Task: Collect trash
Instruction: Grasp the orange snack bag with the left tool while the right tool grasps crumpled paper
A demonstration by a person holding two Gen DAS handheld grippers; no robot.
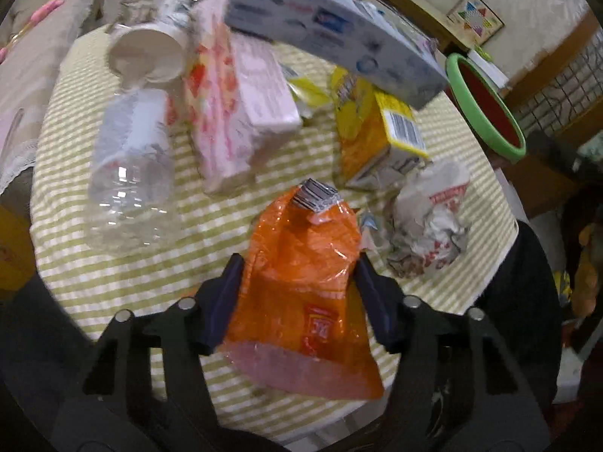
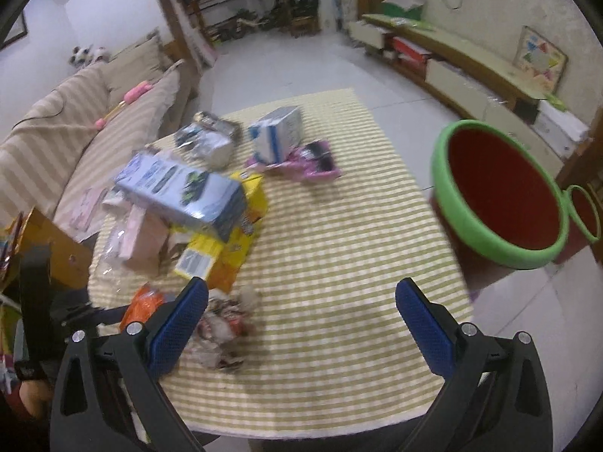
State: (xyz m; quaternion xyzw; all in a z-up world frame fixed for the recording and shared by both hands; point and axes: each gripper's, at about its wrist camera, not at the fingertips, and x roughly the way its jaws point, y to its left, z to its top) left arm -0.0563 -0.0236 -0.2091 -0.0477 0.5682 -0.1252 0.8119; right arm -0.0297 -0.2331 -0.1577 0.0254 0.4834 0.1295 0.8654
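Observation:
An orange plastic wrapper [image 1: 301, 301] lies at the near edge of the green-striped tablecloth [image 1: 124, 282]. My left gripper [image 1: 299, 261] is shut on it, with a pad pressed against each side. Beside it on the right sits a crumpled paper wrapper [image 1: 429, 222]; in the right wrist view that crumpled paper [image 2: 222, 324] is just off the left finger. My right gripper [image 2: 301, 284] hangs open over bare cloth with nothing between its fingers. A red bin with a green rim [image 2: 501, 188] stands off the table's right side.
Behind the wrapper lie a clear plastic bottle [image 1: 132, 165], a paper cup [image 1: 147, 52], a pink box [image 1: 241, 105], a yellow carton [image 1: 380, 139] and a long blue-white box [image 1: 331, 26]. Farther back are a pink wrapper [image 2: 309, 164] and a small box [image 2: 277, 133]. A sofa [image 2: 75, 132] runs along the left.

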